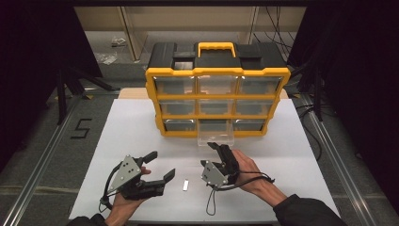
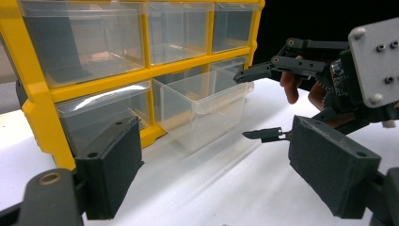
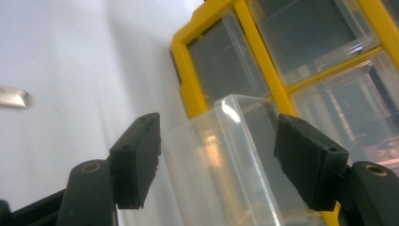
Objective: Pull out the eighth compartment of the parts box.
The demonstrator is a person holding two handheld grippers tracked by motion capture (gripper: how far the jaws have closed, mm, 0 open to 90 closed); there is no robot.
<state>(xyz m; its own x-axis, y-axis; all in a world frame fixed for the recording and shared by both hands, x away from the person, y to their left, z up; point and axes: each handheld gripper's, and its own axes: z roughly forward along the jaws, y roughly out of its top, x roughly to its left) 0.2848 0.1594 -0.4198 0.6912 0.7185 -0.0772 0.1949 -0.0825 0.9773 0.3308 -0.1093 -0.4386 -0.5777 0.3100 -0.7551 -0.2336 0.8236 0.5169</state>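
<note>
Pulled-out clear drawer (image 1: 215,136) of the yellow organizer (image 1: 216,96) lies at 12 o'clock from the right hand-held gripper (image 1: 217,149), the nearer one, whose parted jaws straddle its front corner without pinching; left hand-held gripper (image 1: 160,165) hangs released at 8 o'clock.

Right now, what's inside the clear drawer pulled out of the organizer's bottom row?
The pulled-out drawer looks empty: through its clear walls only its bare floor shows. Its back end stays hidden inside the yellow organizer. The small silver piece lies on the table.
</note>
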